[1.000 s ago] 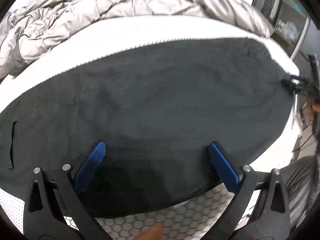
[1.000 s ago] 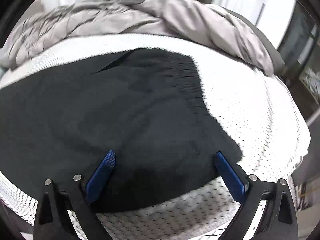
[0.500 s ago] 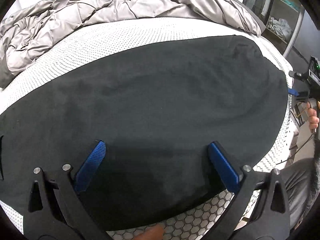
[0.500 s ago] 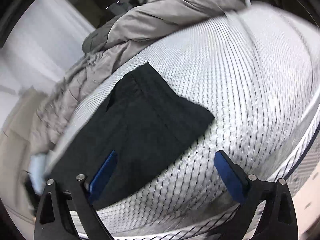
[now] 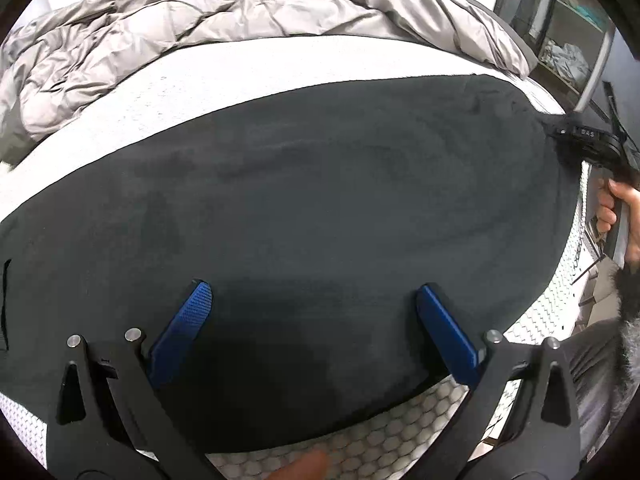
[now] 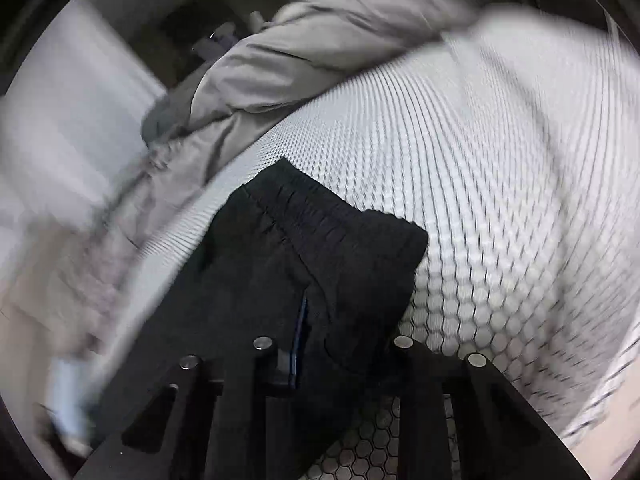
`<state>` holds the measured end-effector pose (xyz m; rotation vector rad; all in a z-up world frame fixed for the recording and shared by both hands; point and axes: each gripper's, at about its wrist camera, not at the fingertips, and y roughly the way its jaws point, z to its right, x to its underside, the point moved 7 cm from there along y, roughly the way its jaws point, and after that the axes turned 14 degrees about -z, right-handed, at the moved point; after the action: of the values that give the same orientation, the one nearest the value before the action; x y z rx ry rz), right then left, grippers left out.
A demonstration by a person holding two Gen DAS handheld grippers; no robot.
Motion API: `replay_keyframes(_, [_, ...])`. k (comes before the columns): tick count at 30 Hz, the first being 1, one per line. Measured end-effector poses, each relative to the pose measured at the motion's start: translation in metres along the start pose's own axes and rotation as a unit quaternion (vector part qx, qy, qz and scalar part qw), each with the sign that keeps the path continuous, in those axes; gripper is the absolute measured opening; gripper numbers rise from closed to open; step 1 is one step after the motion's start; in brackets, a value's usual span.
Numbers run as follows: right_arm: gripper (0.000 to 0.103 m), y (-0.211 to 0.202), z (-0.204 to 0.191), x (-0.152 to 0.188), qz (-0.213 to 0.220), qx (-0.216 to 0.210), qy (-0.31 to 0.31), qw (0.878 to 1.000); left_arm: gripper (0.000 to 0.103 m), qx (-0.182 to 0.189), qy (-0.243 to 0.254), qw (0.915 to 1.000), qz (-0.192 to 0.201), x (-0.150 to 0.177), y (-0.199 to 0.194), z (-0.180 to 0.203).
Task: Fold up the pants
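The right gripper (image 6: 298,344) is closing its fingers on the black fleece pants' (image 5: 300,216) waistband corner; a shallow pinch risks slipping. The left gripper (image 5: 316,320) is hovering, fingers released.

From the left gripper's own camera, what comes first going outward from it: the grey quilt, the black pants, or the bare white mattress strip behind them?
1. black pants, directly under the open left gripper.
2. white mattress, the strip just beyond the pants.
3. grey quilt, bunched at the far side.

- Pants (image 5: 320,200): matt black cloth, soft and faintly napped (gathered, ribbed waistband).
- Bed (image 5: 256,64): white cover with a raised honeycomb texture.
- Comforter (image 5: 200,4): grey quilted fabric, slight sheen.
- Fingers (image 5: 448,332): textured blue pads.
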<state>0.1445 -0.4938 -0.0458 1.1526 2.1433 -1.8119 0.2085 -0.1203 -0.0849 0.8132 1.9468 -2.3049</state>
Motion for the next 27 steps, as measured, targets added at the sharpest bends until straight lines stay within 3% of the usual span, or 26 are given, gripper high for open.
replay_keyframes(1, [0.02,-0.008,-0.015,-0.002,0.017,0.022,-0.025,0.999,0.102,-0.001,-0.007,1.0,0.001,0.001,-0.002,-0.006])
replay_keyframes(2, [0.017,-0.012,-0.025,-0.007,0.028,0.011,-0.035,0.999,0.102,-0.001,-0.014,0.9999,0.003,0.003,-0.005,-0.012])
replay_keyframes(6, [0.016,-0.042,-0.095,-0.015,0.069,-0.099,-0.084,0.989,0.102,-0.004,-0.049,0.9986,0.016,0.007,-0.02,-0.042])
replay_keyframes(9, [0.016,-0.051,-0.193,0.009,0.059,-0.163,-0.198,0.965,0.102,-0.004,-0.086,0.9959,0.028,0.011,-0.032,-0.074])
replay_keyframes(11, [0.018,-0.045,-0.253,0.043,0.019,-0.196,-0.28,0.94,0.102,-0.002,-0.114,0.993,0.031,0.015,-0.037,-0.096])
replay_keyframes(13, [0.027,-0.022,-0.312,0.096,-0.05,-0.218,-0.38,0.898,0.102,-0.002,-0.136,0.9902,0.034,0.018,-0.041,-0.115])
replay_keyframes(14, [0.038,-0.012,-0.327,0.12,-0.079,-0.216,-0.42,0.878,0.102,-0.002,-0.144,0.989,0.035,0.019,-0.042,-0.122])
replay_keyframes(17, [0.043,-0.004,-0.337,0.167,-0.113,-0.194,-0.498,0.838,0.102,0.014,-0.158,0.9863,0.046,0.017,-0.05,-0.132])
replay_keyframes(18, [0.044,-0.011,-0.331,0.172,-0.107,-0.194,-0.511,0.831,0.102,0.021,-0.155,0.9864,0.049,0.015,-0.052,-0.131])
replay_keyframes(19, [0.047,-0.02,-0.325,0.17,-0.098,-0.2,-0.512,0.829,0.102,0.029,-0.151,0.9867,0.053,0.012,-0.054,-0.128])
replay_keyframes(21, [0.058,-0.037,-0.301,0.155,-0.073,-0.216,-0.488,0.843,0.102,0.045,-0.141,0.9874,0.055,0.005,-0.055,-0.118])
replay_keyframes(23, [0.078,-0.045,-0.27,0.131,-0.041,-0.206,-0.44,0.873,0.102,0.067,-0.132,0.9876,0.052,-0.001,-0.051,-0.102])
replay_keyframes(24, [0.079,-0.045,-0.25,0.123,-0.034,-0.193,-0.416,0.888,0.101,0.079,-0.129,0.9873,0.048,-0.004,-0.049,-0.092])
replay_keyframes(27, [0.079,-0.019,-0.203,0.088,-0.052,-0.146,-0.33,0.931,0.075,0.164,-0.114,0.9795,0.025,-0.014,-0.037,-0.065])
